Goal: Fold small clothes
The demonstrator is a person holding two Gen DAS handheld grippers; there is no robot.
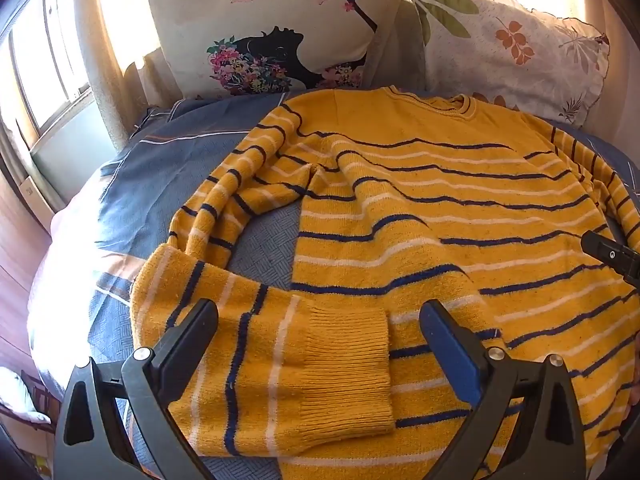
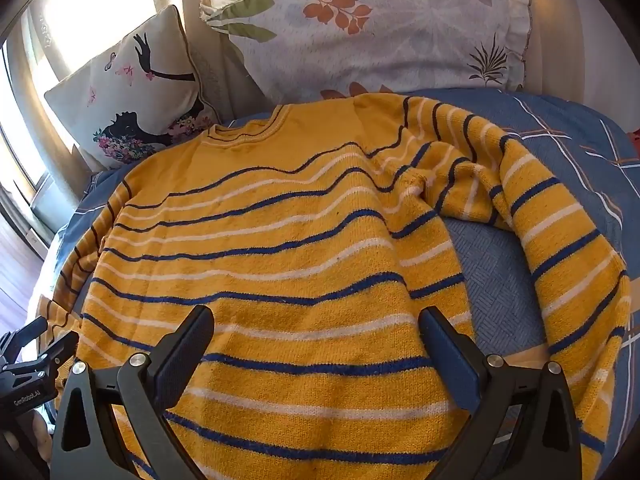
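Blue bedspread (image 2: 560, 128), yellow striped sweater (image 2: 280, 240) spread beneath both gaping tools (image 1: 320, 344) (image 2: 316, 344).

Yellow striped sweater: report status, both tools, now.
Left tool open above the ribbed cuff. Right tool open over the hem. Yellow knit sweater with blue and white stripes flat on the blue bedspread, unfolded. Nothing in the way.

A home bedroom: blue plaid bedspread (image 2: 560, 136), two printed pillows (image 1: 272, 28) at twelve o'clock, curtained window (image 1: 44, 60) at nine
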